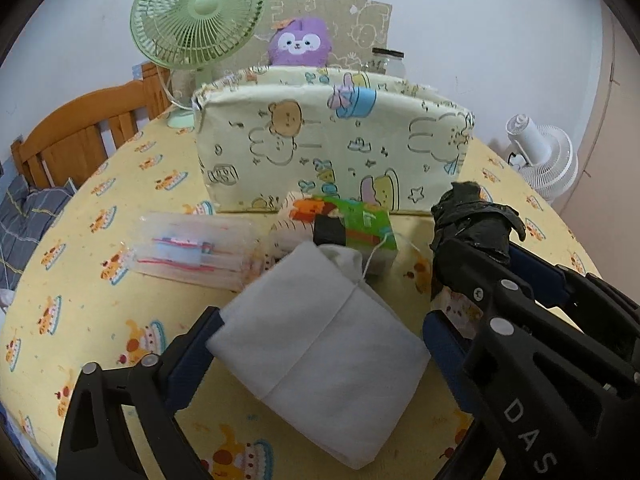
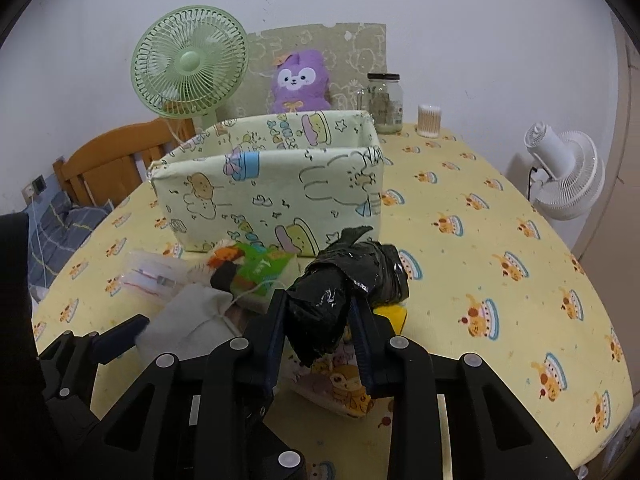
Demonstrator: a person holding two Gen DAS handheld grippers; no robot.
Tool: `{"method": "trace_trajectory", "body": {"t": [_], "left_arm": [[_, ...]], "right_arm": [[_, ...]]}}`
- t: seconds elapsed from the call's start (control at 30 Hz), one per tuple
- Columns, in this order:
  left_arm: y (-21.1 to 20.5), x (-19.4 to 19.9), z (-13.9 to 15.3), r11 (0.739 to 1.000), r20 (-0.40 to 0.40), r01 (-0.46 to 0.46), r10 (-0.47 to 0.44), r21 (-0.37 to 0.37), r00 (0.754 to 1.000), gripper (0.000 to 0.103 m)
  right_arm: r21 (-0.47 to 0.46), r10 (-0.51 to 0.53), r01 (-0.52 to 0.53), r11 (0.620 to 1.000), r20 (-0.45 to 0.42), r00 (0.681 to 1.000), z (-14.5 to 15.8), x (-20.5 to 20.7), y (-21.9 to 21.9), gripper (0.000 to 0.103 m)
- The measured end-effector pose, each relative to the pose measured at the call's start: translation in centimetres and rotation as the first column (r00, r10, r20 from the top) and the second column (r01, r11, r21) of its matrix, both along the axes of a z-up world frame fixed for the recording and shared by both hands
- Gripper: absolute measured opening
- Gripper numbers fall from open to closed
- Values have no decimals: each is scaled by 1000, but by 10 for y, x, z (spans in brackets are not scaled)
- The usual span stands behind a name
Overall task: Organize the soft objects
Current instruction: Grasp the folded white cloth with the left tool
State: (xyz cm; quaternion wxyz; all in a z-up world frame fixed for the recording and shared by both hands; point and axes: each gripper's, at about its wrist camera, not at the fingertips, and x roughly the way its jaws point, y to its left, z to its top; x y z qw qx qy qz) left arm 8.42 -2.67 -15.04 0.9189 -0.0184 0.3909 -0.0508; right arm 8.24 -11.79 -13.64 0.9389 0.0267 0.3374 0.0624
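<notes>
A white folded cloth [image 1: 320, 344] lies flat on the yellow tablecloth [image 1: 120, 320]. My left gripper [image 1: 320, 318] is open, one finger at each side of the cloth. My right gripper [image 2: 318, 304] is shut on a black plastic-wrapped bundle [image 2: 360, 272], held just above a cartoon-print pack [image 2: 340, 384] and a yellow sponge [image 2: 394, 316]. In the left wrist view the bundle [image 1: 472, 220] shows at the right. A cartoon-print fabric box [image 2: 272, 196] stands open-topped behind both grippers. A green tissue pack [image 1: 360, 224] and a clear plastic packet [image 1: 192, 252] lie in front of the box.
A purple plush toy [image 2: 298, 80], a green fan [image 2: 190, 64], a glass jar [image 2: 386, 104] and a cotton swab tub [image 2: 429, 120] stand behind the box. A wooden chair [image 2: 112, 168] is at the left and a white fan [image 2: 568, 176] beyond the table's right edge.
</notes>
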Motion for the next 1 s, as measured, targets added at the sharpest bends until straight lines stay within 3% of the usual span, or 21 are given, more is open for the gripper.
{"method": "trace_trajectory", "body": {"t": [0.1, 0.17, 0.27, 0.47, 0.67, 1.0], "left_arm": [[0, 1, -5, 1000, -17, 2, -2, -9, 1000, 85], [0, 0, -4, 1000, -11, 6, -6, -16, 1000, 69], [-1, -2, -2, 1000, -7, 10, -10, -20, 1000, 55], [1, -8, 6, 1000, 24, -5, 5, 4, 1000, 39], [3, -12, 17, 1000, 43, -14, 13, 10, 999, 29], [6, -16, 43, 1000, 75, -17, 16, 15, 997, 24]], "right_arm": [[4, -7, 7, 1000, -16, 1000, -5, 0, -1, 33], [8, -8, 8, 1000, -15, 1000, -6, 0, -1, 33], [17, -11, 11, 1000, -17, 1000, -5, 0, -2, 33], [25, -7, 7, 1000, -9, 1000, -1, -2, 0, 33], [33, 0, -1, 999, 14, 1000, 10, -7, 1, 33], [52, 15, -17, 999, 55, 998, 36, -15, 2, 33]]}}
